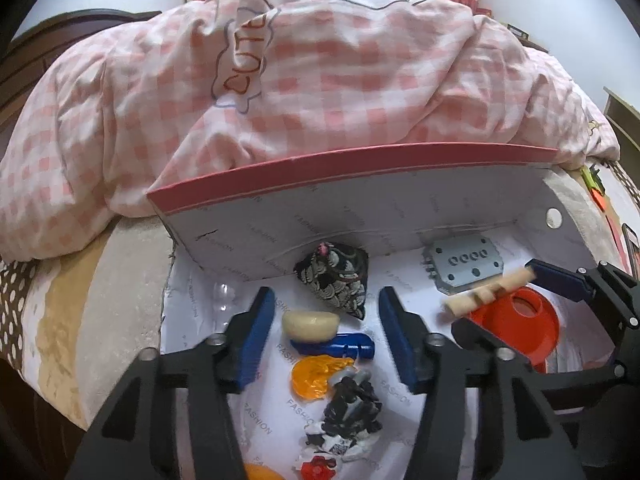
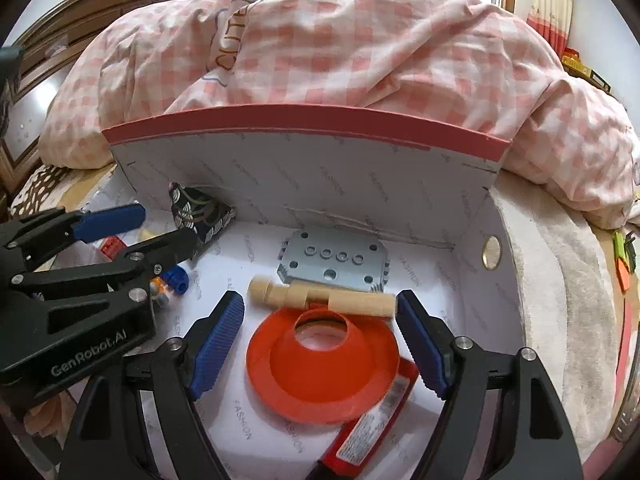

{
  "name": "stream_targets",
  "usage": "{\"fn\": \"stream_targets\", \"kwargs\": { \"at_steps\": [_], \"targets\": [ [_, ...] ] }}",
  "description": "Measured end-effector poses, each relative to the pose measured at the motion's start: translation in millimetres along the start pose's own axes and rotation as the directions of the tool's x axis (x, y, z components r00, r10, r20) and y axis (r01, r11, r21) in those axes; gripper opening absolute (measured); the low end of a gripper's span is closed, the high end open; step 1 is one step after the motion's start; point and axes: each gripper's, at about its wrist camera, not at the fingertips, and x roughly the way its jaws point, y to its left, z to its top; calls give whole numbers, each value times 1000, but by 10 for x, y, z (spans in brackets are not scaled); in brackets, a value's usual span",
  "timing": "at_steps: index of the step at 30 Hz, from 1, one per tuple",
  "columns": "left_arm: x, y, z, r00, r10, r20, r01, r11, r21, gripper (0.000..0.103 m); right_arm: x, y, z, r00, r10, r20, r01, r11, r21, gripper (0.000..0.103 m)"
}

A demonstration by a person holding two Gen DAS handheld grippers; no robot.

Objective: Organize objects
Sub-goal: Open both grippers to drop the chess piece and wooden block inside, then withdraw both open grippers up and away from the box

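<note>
White-lined cardboard box (image 2: 360, 184) with a red rim, printed "FASHION" inside, set on a bed against a pink checked quilt (image 1: 320, 60); both my tongs hang over it, pointing down into it. Left half of the box, under my left gripper (image 1: 326, 334): jaws spread, nothing between the pads, which stand apart above a cream rounded piece (image 1: 310, 325), a blue cylindrical piece (image 1: 340, 347) touching it, an orange translucent piece (image 1: 316, 374) just below that, and a black-and-grey jumbled toy (image 1: 352, 404) nearest me, with a small red gear-like part (image 1: 318, 470) at its foot. Patterned black-and-white fabric pouch (image 1: 334, 278) lies against the back wall, beyond the cream piece. Right half, under my right gripper (image 2: 320, 340): jaws spread wide, gripping nothing, standing either side of an orange-red funnel-shaped ring (image 2: 320, 372). Ring rests partly on a red packet (image 2: 372, 428) with a printed label. Wooden notched peg (image 2: 320, 298) lies across the far edge of the ring, its right end just beside my right pad. Grey plate with round holes (image 2: 332, 266) lies flat behind the peg, near the back wall. Round hole (image 2: 491, 253) in the box's right side wall. All listed pieces sit inside the box.
</note>
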Motion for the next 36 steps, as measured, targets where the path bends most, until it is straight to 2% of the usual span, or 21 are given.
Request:
{"fn": "stream_targets", "kwargs": {
  "at_steps": [12,28,36],
  "targets": [
    [-47,-21,10,1000,12,6,-11,999,-31,60,-108,15,14,999,-12,44,12,1000,-5,81],
    [-65,-15,7,1000,14,9,-13,999,-34,60,-129,17,-29,998,-13,58,14,1000,-11,81],
    [-170,25,-4,999,-4,39,6,998,-58,60,-261,66,-34,993,-9,115,11,1000,-20,81]
  ]
}}
